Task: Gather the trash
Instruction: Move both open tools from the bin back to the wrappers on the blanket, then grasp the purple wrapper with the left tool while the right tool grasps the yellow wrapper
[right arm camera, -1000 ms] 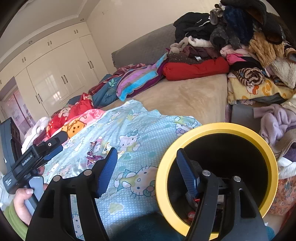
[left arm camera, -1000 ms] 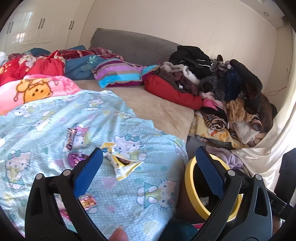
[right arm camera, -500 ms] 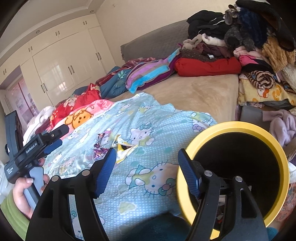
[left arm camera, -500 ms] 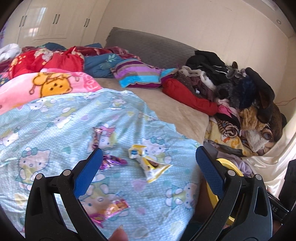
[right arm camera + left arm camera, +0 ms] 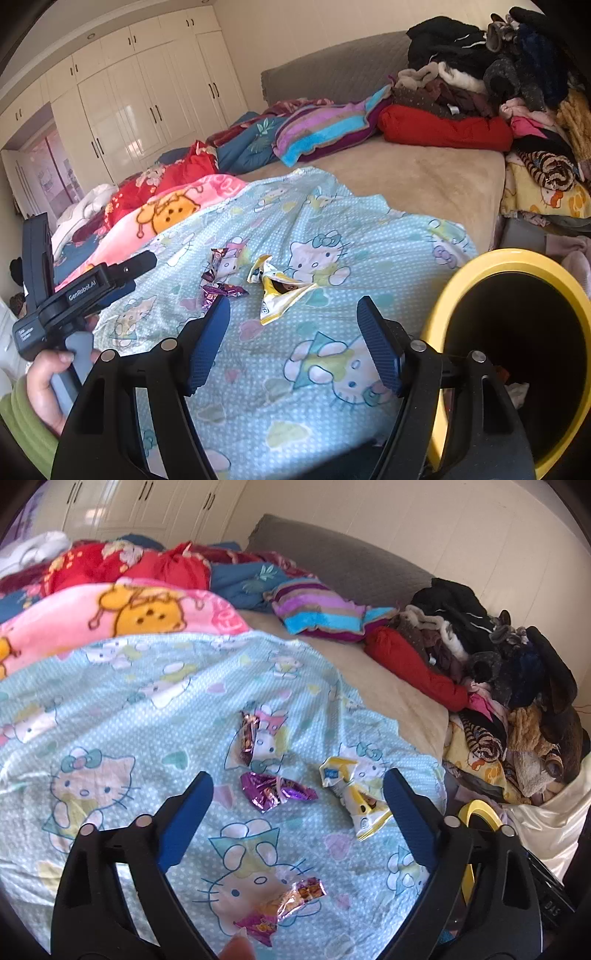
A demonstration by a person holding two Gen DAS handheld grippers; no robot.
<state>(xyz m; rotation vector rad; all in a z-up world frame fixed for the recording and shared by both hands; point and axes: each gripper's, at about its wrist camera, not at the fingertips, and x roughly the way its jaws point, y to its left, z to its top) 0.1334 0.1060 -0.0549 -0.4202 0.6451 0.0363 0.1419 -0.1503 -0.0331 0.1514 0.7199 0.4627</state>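
Several wrappers lie on the light blue cartoon-cat blanket (image 5: 110, 716): a yellow-white one (image 5: 354, 797), a purple one (image 5: 275, 792), a dark foil one (image 5: 248, 738) and a pink-gold one (image 5: 284, 908) nearest me. My left gripper (image 5: 295, 812) is open and empty above the blanket, the purple wrapper just ahead between its fingers. My right gripper (image 5: 293, 345) is open and empty, just short of the yellow-white wrapper (image 5: 280, 291). A yellow-rimmed black bin (image 5: 517, 354) stands at the right bed edge; its rim shows in the left wrist view (image 5: 476, 812).
A heap of clothes (image 5: 509, 686) fills the bed's right side. Folded blankets and a striped pillow (image 5: 317, 609) lie at the back by the grey headboard (image 5: 332, 554). White wardrobes (image 5: 140, 103) stand beyond. The left gripper's handle and hand (image 5: 62, 314) show in the right view.
Both grippers have swung left from the bin toward the wrappers on the blanket. The bin has slid to the right edge of both views. Both grippers stay open.
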